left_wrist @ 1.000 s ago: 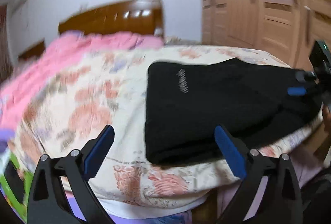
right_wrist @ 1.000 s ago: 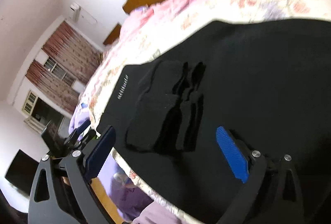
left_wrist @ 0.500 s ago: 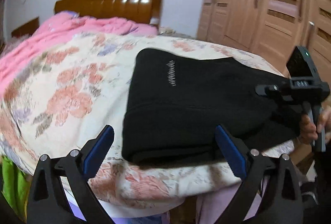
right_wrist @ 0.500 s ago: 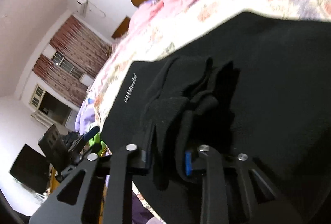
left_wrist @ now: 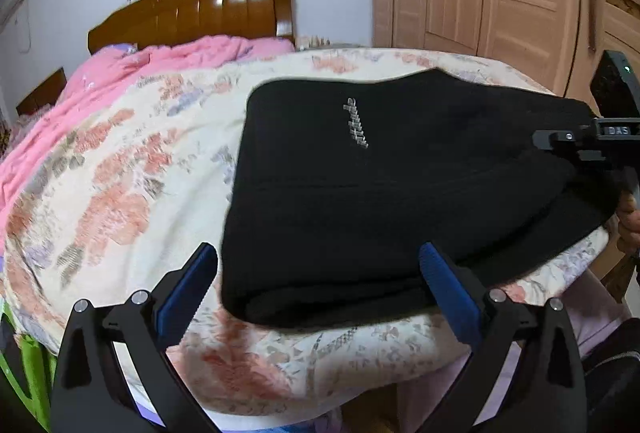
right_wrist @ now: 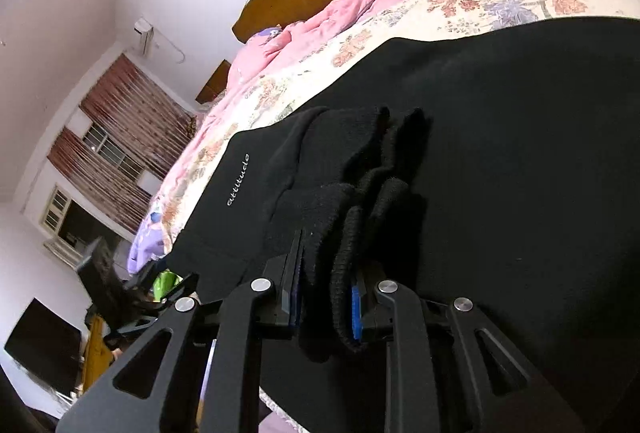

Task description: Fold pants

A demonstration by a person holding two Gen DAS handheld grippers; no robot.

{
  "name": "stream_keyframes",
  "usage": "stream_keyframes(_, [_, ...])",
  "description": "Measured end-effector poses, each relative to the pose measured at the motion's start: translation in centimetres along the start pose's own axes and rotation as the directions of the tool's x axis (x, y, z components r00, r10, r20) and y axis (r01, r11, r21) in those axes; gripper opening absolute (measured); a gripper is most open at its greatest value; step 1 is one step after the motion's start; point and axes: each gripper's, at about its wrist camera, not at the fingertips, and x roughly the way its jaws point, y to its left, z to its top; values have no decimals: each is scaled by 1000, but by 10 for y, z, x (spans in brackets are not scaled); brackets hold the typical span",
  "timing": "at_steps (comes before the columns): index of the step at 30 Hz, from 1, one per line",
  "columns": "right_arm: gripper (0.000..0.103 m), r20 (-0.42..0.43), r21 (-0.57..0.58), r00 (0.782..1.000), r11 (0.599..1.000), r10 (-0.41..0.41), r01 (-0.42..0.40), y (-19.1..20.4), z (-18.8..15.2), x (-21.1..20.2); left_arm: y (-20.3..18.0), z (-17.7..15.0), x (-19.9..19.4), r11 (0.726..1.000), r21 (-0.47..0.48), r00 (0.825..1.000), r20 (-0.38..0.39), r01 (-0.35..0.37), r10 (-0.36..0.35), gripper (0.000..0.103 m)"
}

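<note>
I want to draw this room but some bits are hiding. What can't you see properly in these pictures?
- Left wrist view: the right claw tips, hidden by the black pants.
- Left wrist view: the silver writing on the pants, too blurred to read.
- Right wrist view: the pants' right side, cut off by the picture edge.
- Right wrist view: the left claw, small; open or shut is unclear here.

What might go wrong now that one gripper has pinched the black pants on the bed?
The right gripper pinches only a bunched cuff of the black pants; layers may slip unevenly. The left gripper is open at the near edge, so a one-sided pull could skew the fold. The pants lie near the edge of the floral bedspread and could slide off.
</note>
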Motion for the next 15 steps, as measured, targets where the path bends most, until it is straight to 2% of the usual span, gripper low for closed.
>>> stream_keyframes(3, [21,14,-35,1000,999,-14,15,10,4,-8,6,0,1,999,-44,1000,-14,22,-23,102])
stream_keyframes(6, [23,-6,-57,999,997,-44,44,10,2,-3,3,0,-4,1000,-3,1000,-14,-14,14,102])
stream_keyframes(7, [36,-16,-68,998,996,-58,56,12,2,-3,1,2,-8,999,12,999,-5,-33,33,102])
stream_keyframes(8, [55,-34,-83,996,994,-80,77,13,1,-2,-1,5,-13,999,20,999,11,-50,49,102])
stream_keyframes(9, [63,-44,-94,997,994,-65,61,15,1,-4,-2,10,-21,998,21,998,36,-61,60,101])
stream_keyframes(10, [80,-31,-110,998,993,-53,49,18,1,-11,-2,15,-28,998,14,997,59,-57,56,101])
stream_keyframes(11, [82,7,-132,997,988,-81,81,22,1,-19,-1,22,-36,999,0,995,88,-41,41,101])
stream_keyframes(13, [82,103,-221,981,957,-167,187,39,4,-34,0,39,-46,1000,-29,991,132,4,-1,101])
stream_keyframes(15, [80,136,-288,973,932,-185,218,55,7,-36,-1,59,-41,997,-58,989,141,57,-49,101])
